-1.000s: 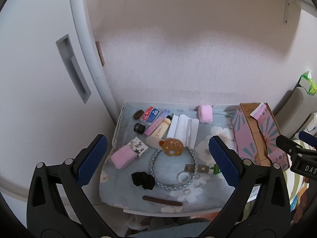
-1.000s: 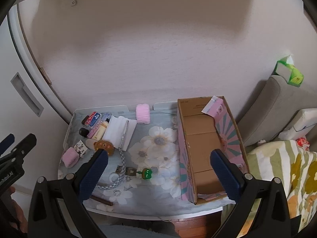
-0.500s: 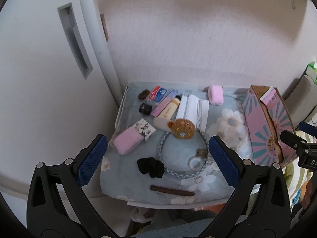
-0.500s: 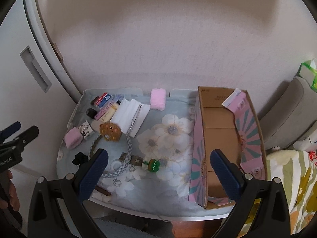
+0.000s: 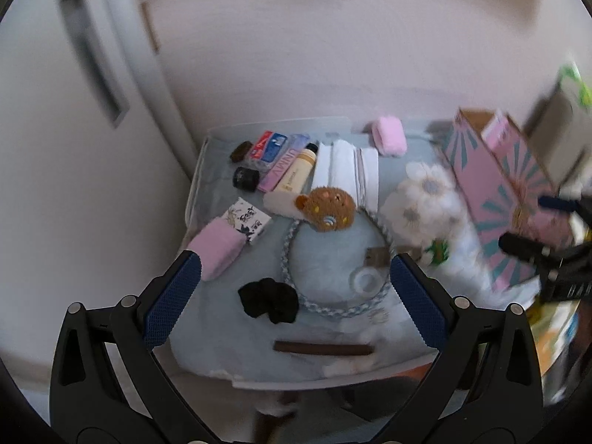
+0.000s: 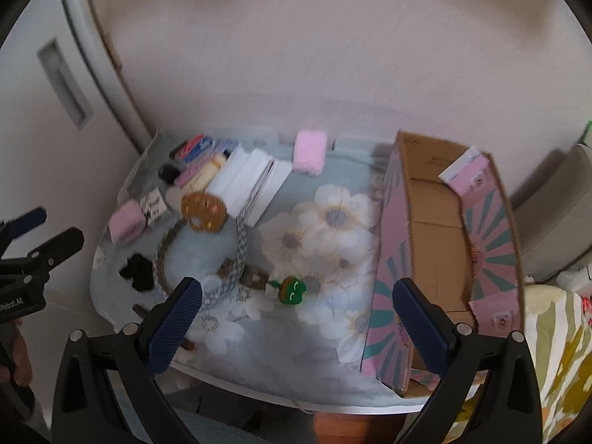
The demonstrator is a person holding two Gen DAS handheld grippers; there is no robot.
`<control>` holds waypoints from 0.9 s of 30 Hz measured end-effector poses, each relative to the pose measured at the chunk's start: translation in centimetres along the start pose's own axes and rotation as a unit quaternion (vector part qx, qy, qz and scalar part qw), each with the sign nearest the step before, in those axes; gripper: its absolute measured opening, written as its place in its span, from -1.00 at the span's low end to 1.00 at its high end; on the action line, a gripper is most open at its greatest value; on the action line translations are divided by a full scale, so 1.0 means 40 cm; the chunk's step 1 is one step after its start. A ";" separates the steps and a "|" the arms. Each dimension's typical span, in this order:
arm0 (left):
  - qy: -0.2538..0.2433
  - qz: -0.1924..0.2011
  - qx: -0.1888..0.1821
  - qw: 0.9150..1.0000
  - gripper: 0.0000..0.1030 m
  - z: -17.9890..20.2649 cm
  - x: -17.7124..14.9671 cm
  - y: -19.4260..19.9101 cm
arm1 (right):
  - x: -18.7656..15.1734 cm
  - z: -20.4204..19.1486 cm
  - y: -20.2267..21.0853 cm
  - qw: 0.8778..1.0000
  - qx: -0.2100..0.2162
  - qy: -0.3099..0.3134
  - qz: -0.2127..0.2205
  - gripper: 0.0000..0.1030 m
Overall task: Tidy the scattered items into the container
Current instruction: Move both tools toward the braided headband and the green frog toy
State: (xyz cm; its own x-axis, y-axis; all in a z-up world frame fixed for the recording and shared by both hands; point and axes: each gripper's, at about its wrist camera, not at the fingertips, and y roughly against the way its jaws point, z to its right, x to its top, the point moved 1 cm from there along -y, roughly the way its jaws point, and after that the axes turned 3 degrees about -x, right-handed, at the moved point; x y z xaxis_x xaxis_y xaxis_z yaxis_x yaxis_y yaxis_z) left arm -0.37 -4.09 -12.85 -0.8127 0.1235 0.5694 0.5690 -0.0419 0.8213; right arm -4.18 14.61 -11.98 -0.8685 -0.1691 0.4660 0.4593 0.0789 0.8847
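Observation:
Scattered items lie on a small table with a flowered cloth (image 6: 325,222): a brown cookie plush (image 5: 329,209), a braided blue cord loop (image 5: 333,305), a black scrunchie (image 5: 268,299), a brown stick (image 5: 323,348), pink soft blocks (image 5: 218,246) (image 6: 310,151), white folded cloths (image 6: 251,181), tubes (image 5: 292,174) and a green frog toy (image 6: 292,289). An open pink cardboard box (image 6: 444,244) stands at the table's right end. My left gripper (image 5: 294,296) hovers open above the scrunchie and cord. My right gripper (image 6: 296,318) hovers open above the table's front, empty.
A white door with a recessed handle (image 5: 92,55) rises left of the table, a pale wall behind. A grey cushion (image 6: 555,214) and a striped blanket (image 6: 566,362) lie right of the box. A hand (image 6: 14,347) holds the left gripper.
Both grippers have come lower and closer to the table. The items lie where they were.

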 end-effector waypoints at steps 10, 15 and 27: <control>-0.263 0.001 -0.032 0.964 0.98 0.128 -0.122 -0.148 | -0.044 -0.006 -0.156 0.983 0.021 0.181 -0.037 0.99; -0.352 -0.015 -0.066 0.934 0.98 0.194 -0.172 -0.222 | -0.050 -0.041 -0.215 0.957 0.027 0.285 -0.045 0.99; -0.373 -0.081 -0.153 0.912 0.97 0.212 -0.214 -0.338 | -0.051 -0.101 -0.318 0.906 0.038 0.415 -0.080 0.77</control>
State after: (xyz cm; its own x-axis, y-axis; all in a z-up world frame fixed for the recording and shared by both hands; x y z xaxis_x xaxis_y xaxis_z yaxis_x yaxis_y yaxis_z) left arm -0.04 3.84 -29.16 -0.5075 0.7873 0.3502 0.2939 -0.2239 0.9292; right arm -7.51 9.96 -24.23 -0.4691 -0.8619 0.1927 0.2983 0.0507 0.9531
